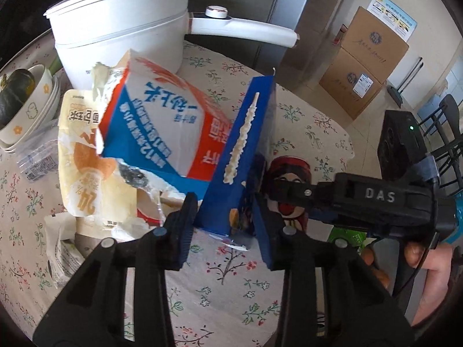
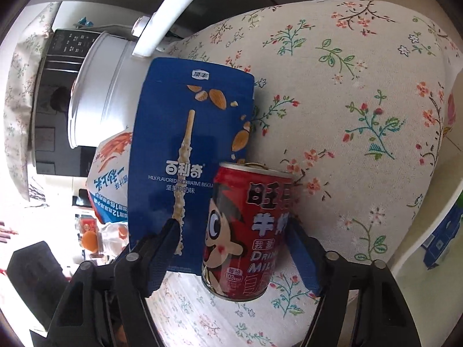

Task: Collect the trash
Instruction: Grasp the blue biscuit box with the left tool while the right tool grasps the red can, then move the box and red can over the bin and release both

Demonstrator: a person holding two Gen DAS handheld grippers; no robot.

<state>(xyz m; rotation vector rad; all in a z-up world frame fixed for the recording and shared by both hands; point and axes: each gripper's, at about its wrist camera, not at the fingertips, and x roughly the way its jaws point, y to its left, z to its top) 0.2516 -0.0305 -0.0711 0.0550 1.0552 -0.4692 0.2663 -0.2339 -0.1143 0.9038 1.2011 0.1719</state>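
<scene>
Trash stands between the jaws of both grippers on a table covered with a floral tablecloth (image 2: 361, 92). The left gripper (image 1: 228, 217) has its two dark pads on either side of the lower part of a blue biscuit box (image 1: 246, 156), which stands upright; both pads appear to press its faces, so the box looks clamped. Just left of that gripper, leaning against the box, is a torn blue, red and white carton (image 1: 162, 115), and beyond it on the left a crumpled yellow wrapper (image 1: 78, 156) lies on the cloth. Farther ahead stands a white pot (image 1: 121, 29) with a long handle, and at the far left a stack of bowls (image 1: 37, 101) holds a dark green squash.

The right gripper (image 2: 231, 248) straddles a red milk drink can (image 2: 246, 231), standing upright on the cloth. Its right pad lies against the can's side; its left pad stands off the can, in front of the blue biscuit box just to the can's left, so the jaws are parted around the can and not gripping it. In the left wrist view this gripper reaches in from the right, held by a person's hand (image 1: 428, 263). Cardboard boxes (image 1: 364, 66) are stacked on the floor well beyond the table.
</scene>
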